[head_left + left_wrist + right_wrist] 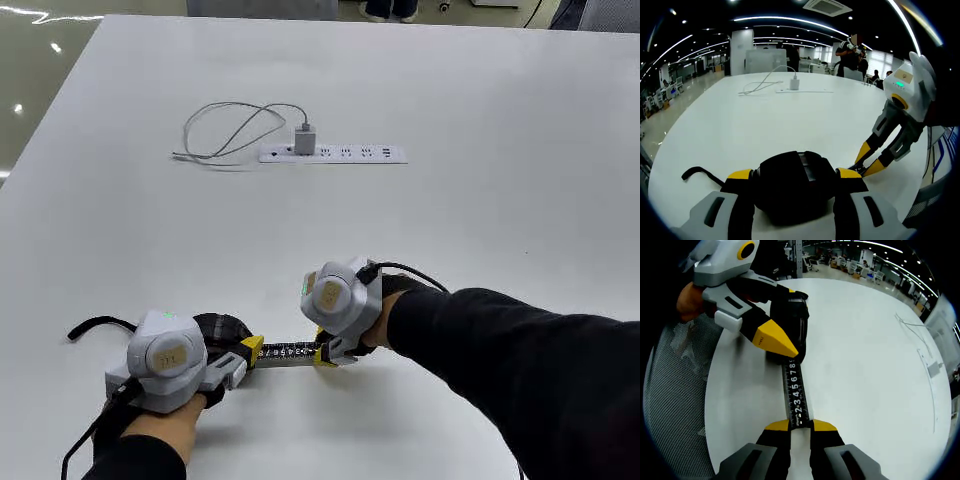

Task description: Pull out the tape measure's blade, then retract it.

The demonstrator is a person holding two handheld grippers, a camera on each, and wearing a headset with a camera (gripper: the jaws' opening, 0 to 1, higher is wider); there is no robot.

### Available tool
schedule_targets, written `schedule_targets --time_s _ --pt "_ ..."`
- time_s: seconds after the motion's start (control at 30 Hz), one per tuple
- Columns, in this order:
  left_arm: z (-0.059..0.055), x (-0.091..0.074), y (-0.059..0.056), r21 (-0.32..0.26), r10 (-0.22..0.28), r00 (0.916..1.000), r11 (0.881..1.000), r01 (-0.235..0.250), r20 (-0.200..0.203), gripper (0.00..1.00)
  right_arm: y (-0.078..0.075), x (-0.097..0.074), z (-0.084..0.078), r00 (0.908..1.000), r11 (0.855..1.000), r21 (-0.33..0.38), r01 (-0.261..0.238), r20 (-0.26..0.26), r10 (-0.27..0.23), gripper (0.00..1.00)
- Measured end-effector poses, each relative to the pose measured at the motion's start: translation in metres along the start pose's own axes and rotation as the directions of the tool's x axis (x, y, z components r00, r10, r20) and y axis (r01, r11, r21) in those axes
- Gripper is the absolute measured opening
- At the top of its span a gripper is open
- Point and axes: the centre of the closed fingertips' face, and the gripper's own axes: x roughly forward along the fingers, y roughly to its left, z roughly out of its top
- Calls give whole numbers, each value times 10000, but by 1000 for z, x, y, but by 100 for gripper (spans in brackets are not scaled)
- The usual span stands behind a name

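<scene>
1. We see the tape measure, a black case, lying on the white surface near its front edge, at the lower left of the head view
2. The left gripper holds the case: in the left gripper view its yellow-tipped fingers are closed against both sides of the black body
3. The blade is drawn out a short way from the case and runs flat just above the surface toward the right gripper, with printed digits showing along it
4. The right gripper's fingers are closed on the free end of the blade, one yellow tip on each side
5. The two grippers are near each other, joined by the short stretch of blade between them
6. A black strap trails from the case to the left across the surface
7. Well apart, toward the far side, a white power strip lies flat with a white charger plugged in, and its cable loops loosely to the left
</scene>
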Motion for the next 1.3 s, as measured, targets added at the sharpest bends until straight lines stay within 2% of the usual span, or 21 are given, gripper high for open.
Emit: schedule_targets --time_s 1.3 --pt "1 0 1 -41 -114 9999 9999 114 34 60 4 9 19 9983 9997 103 -216 536 211 10"
